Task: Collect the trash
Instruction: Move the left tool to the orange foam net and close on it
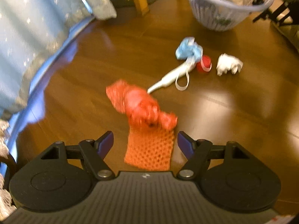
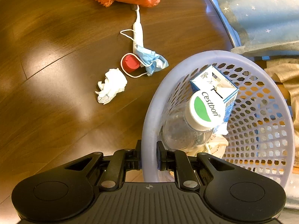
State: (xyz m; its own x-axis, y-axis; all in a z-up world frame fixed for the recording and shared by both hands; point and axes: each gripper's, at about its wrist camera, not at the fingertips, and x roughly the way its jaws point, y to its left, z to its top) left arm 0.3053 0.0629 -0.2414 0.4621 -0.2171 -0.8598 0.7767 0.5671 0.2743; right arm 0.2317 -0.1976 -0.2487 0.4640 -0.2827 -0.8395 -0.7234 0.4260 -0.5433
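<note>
Gripping the near rim of the lavender basket (image 2: pixel 149 123), the right gripper (image 2: pixel 149 155) has its jaws pinched narrow on the plastic wall. Only the right wrist view shows the contents: a clear bottle (image 2: pixel 186 130) with a green-and-white cap and a blue-white carton (image 2: pixel 214 85). On the floor (image 2: pixel 46 112) at 11 o'clock of the basket lie crumpled tissue (image 2: pixel 112 87), a red cap (image 2: pixel 130 62), a blue face mask (image 2: pixel 153 60), and a white tube (image 2: pixel 138 31). The left wrist view shows the left gripper (image 1: pixel 145 141) spread wide, empty, over the orange mesh bag (image 1: pixel 147 130).
</note>
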